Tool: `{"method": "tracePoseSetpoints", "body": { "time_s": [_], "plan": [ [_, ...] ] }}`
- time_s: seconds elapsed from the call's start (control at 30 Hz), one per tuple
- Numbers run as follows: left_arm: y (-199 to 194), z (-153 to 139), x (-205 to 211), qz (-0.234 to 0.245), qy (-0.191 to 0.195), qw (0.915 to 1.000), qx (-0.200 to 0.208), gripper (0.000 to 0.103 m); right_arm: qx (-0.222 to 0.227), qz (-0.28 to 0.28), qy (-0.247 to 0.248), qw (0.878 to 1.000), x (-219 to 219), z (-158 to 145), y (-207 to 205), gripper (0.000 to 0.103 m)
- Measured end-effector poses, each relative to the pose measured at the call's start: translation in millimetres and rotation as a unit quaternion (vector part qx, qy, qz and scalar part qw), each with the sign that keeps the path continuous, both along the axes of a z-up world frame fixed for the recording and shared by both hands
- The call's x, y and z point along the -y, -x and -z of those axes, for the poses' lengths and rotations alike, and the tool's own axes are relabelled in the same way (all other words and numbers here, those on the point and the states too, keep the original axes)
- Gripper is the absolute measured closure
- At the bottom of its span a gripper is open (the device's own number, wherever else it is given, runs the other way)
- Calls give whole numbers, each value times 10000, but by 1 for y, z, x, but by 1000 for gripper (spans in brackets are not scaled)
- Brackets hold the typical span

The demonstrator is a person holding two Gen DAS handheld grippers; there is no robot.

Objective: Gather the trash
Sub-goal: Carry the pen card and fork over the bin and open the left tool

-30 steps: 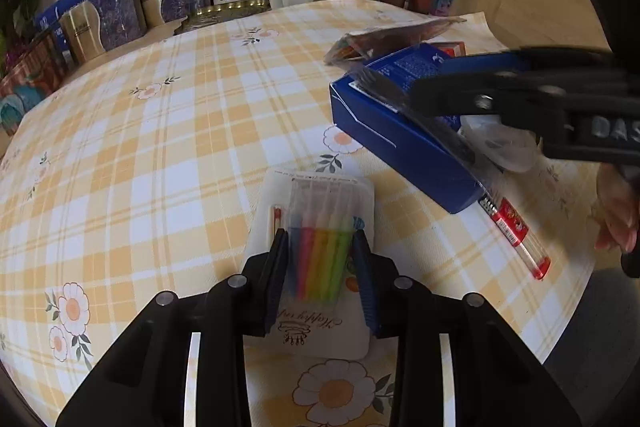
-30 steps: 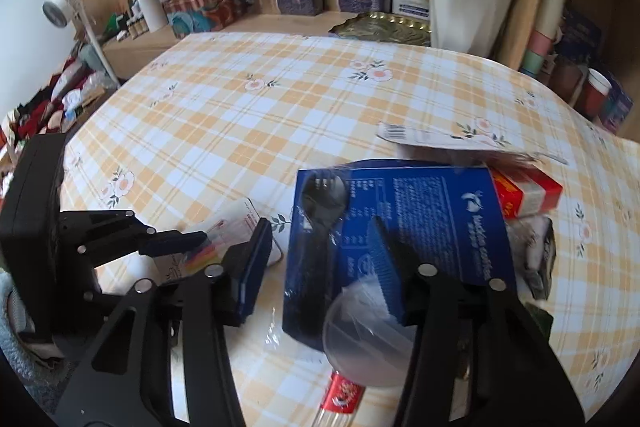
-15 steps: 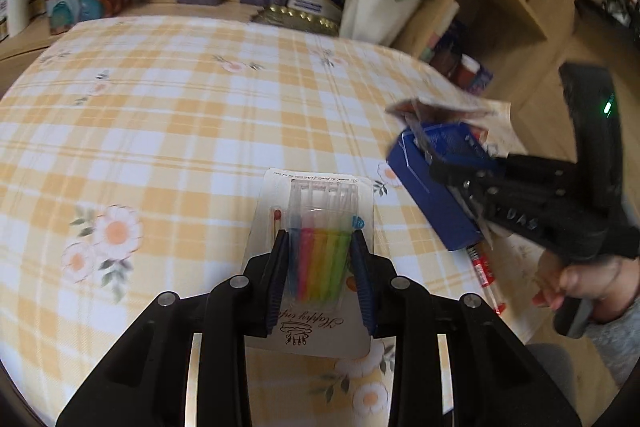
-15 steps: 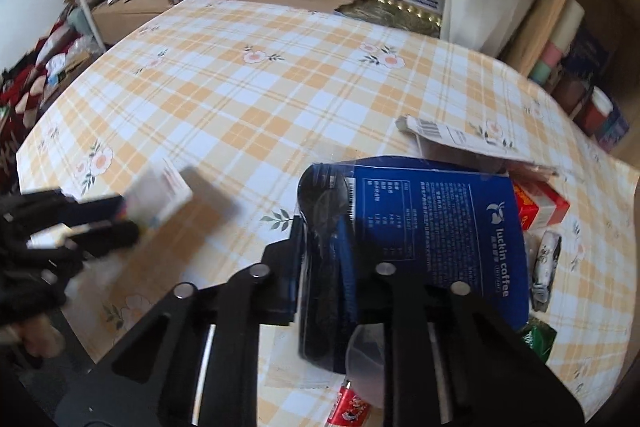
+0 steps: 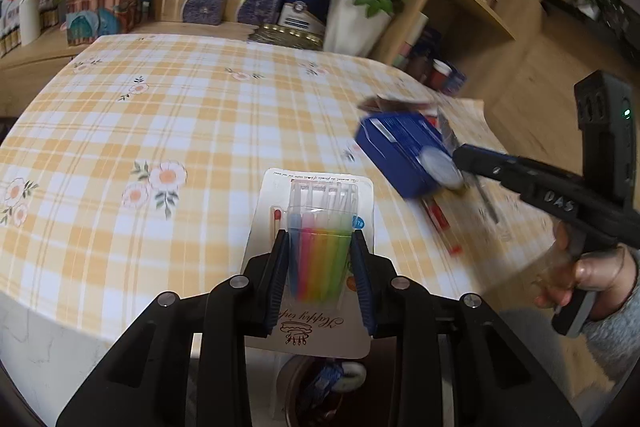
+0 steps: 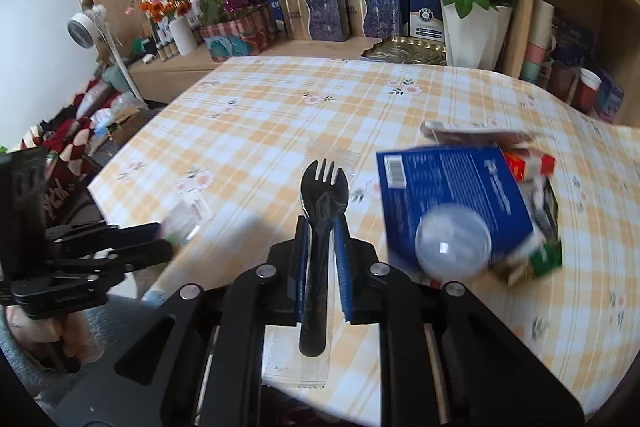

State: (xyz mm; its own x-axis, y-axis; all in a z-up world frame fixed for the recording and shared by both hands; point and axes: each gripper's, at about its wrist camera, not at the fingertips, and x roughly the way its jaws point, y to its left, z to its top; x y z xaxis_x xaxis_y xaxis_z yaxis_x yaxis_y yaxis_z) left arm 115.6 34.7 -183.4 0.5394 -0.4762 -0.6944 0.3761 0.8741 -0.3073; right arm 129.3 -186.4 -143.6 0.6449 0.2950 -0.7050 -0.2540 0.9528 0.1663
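Left tool point(image 5: 320, 259) clamped on candle pack point(image 5: 316, 247); right tool point(image 6: 320, 243) gripping wrapped black spork point(image 6: 322, 203) between its pads

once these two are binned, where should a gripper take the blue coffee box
Judging from the right wrist view, across the blue coffee box's two long side edges, coming from above: it lies flat. The clear round lid covers its near end, so grip further up.
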Motion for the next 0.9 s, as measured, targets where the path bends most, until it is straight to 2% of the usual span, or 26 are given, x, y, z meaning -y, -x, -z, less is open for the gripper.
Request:
{"method": "tracePoseSetpoints", "body": {
  "time_s": [0.27,0.43,0.53,0.7,0.77,0.8,0.83,0.9],
  "plan": [
    [65,19,21,683,-444,9966,-106,73,71,5,-435,9990,12,15,91,86],
    [99,51,43,1250,-884,9877,-318,73,-9,44,-679,9977,20,44,133,86],
    [111,72,61,1590,-1203,9787,-488,73,-192,189,-849,9960,29,62,146,86],
    [114,106,91,2160,-1606,9592,-869,72,-340,372,-1050,9932,46,79,157,86],
    [116,126,106,2457,-1808,9454,-1150,72,-375,427,-1109,9922,52,82,159,87],
    [117,138,114,2643,-1916,9356,-1343,72,-415,469,-1168,9912,55,85,160,86],
    [117,145,118,2734,-1958,9301,-1475,72,-452,506,-1224,9902,59,87,161,86],
    [116,169,129,2959,-2070,9119,-1950,72,-540,597,-1327,9879,65,92,159,86]
  ]
}}
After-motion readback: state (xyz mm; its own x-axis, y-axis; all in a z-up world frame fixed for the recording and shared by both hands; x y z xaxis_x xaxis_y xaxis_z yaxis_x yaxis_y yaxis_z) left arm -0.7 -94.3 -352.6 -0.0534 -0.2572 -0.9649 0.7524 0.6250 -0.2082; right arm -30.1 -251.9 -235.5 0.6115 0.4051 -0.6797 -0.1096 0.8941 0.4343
